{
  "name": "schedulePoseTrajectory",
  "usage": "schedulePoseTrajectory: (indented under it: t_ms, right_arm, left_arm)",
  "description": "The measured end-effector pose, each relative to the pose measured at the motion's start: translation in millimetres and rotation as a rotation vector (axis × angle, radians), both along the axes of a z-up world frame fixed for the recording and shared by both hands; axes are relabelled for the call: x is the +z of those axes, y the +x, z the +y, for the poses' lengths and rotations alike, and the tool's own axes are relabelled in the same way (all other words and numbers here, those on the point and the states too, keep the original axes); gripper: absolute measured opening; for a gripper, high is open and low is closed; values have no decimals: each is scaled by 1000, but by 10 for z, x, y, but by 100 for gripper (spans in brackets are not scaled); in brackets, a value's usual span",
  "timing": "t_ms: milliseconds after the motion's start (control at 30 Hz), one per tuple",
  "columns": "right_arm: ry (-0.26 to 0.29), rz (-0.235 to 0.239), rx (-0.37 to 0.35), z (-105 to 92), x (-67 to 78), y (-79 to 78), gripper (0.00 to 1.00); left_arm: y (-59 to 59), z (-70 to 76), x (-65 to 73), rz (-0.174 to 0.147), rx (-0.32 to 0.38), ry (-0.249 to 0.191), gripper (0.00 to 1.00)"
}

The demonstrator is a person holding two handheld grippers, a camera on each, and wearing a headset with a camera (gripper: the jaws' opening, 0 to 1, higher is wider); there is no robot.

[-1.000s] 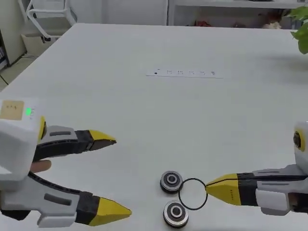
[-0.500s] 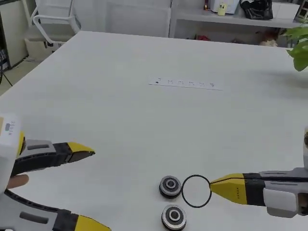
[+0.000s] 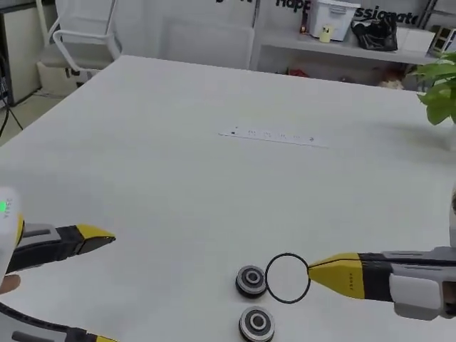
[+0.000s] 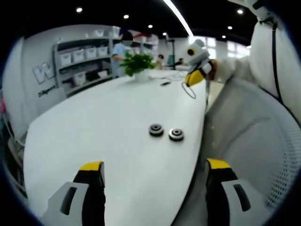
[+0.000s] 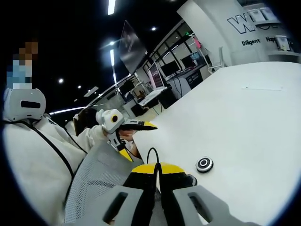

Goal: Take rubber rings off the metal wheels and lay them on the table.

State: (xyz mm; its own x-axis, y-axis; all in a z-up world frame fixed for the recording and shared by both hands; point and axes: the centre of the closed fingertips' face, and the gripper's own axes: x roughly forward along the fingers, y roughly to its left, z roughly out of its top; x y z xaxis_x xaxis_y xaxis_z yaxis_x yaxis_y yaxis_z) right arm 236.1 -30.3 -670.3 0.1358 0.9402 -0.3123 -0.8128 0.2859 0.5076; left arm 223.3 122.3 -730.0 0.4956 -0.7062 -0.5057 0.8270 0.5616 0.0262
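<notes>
Two small metal wheels with dark rims lie flat on the white table, one just beyond the other. My right gripper comes in from the right, shut on a thin black rubber ring held just right of the farther wheel. In the right gripper view the ring stands up from the shut gripper, with one wheel beside it. My left gripper is open at the lower left. In the left gripper view the wide-apart gripper faces both wheels.
A flat white strip with small markings lies mid-table. A green plant stands at the far right edge. A white chair and shelves stand beyond the table. A person in white sits at the table's near edge.
The head camera has tilted up. My right gripper has carried the ring slightly up and away from the wheels. My left gripper has drawn back toward the lower left, still open.
</notes>
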Motion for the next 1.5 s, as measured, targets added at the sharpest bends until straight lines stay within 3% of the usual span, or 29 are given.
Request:
schedulePoseTrajectory:
  t_ms: [233,767,1167,1500]
  right_arm:
    - [-12,-12,12,89,58,-50,0]
    - [-35,-13,71,423,160,-115,0]
    - [-89,12,111,623,19,-93,0]
    - [-138,38,153,788,-183,-70,0]
  left_arm:
    - [-5,63,-23,-20,32,-5,100]
    - [-50,162,-52,-25,51,-24,100]
    - [-80,251,-82,-17,64,-24,100]
    - [-91,290,-91,-11,82,-36,100]
